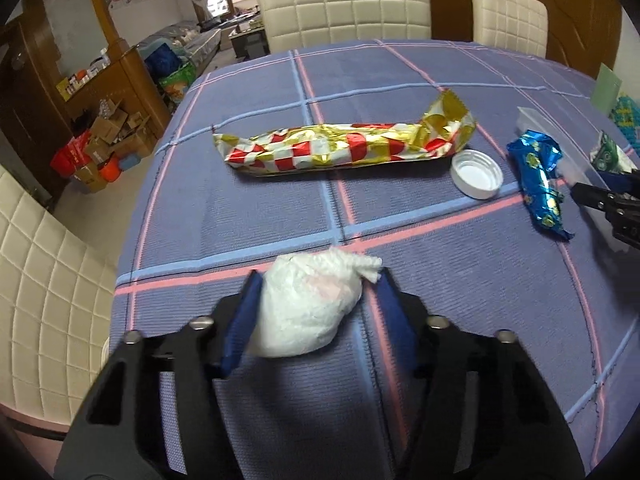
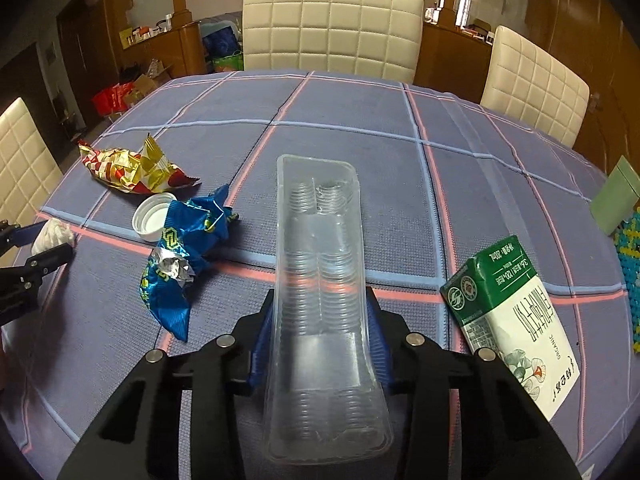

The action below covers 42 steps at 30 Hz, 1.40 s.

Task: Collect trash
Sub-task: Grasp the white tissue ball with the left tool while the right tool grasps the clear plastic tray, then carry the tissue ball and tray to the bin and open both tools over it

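A crumpled white tissue wad [image 1: 312,312] lies on the blue checked tablecloth [image 1: 280,208], and my left gripper [image 1: 320,280] is shut on it: the left pad presses its side and the right pad meets its twisted end. A long clear plastic tray [image 2: 320,280] lies lengthwise between the blue pads of my right gripper [image 2: 320,296], which is shut on its sides. A red-and-gold wrapper [image 1: 344,146], a white bottle cap [image 1: 476,174] and a blue foil wrapper [image 1: 540,184] lie between the two grippers. A green-and-white drink carton [image 2: 516,320] lies to the right of the tray.
Cream padded chairs [image 2: 332,28] stand along the far and side edges of the table. A pale green box [image 2: 616,200] and a beaded mat [image 2: 632,264] sit at the right edge. Cardboard boxes [image 1: 104,136] are piled on the floor to the left.
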Motion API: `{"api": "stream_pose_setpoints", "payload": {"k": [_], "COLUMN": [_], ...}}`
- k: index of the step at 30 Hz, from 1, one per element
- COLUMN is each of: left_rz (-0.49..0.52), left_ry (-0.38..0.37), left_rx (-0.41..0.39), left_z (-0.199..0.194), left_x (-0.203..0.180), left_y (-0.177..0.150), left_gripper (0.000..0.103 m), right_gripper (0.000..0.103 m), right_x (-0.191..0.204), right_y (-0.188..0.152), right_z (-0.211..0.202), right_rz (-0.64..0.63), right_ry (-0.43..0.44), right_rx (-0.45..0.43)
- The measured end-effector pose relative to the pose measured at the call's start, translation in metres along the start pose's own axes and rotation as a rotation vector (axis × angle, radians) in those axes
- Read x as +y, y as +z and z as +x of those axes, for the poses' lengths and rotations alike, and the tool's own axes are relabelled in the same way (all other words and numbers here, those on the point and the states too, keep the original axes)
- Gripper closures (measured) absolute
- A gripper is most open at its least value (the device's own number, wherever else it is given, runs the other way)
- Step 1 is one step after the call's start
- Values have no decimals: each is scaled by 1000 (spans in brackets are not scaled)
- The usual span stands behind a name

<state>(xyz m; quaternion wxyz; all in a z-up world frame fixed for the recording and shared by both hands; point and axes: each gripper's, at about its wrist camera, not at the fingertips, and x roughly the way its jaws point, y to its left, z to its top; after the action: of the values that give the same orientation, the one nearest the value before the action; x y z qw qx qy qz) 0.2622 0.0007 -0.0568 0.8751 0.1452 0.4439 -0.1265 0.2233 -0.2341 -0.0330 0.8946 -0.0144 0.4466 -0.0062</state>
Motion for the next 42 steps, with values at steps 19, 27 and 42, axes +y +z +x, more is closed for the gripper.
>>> {"api": "stream_pose_setpoints", "payload": {"k": [19,27,42], "left_rz": [17,7,-81], "left_ry": [3,18,50], "left_rx": [-59,-90,-119], "left_z": [-48,-73,-101], "left_x": [-12,-4,43], "left_y": [-23,-41,-84], "left_gripper": [72,72,72], "right_gripper": [64,64,64], "right_x": [26,57,158], "right_y": [-14,-15,-25], "right_z": [-46,-67,-80], "right_rz": [-47,-104,-295], "right_ry": [45,67,140], "right_rx": [-42,-72,-69]}}
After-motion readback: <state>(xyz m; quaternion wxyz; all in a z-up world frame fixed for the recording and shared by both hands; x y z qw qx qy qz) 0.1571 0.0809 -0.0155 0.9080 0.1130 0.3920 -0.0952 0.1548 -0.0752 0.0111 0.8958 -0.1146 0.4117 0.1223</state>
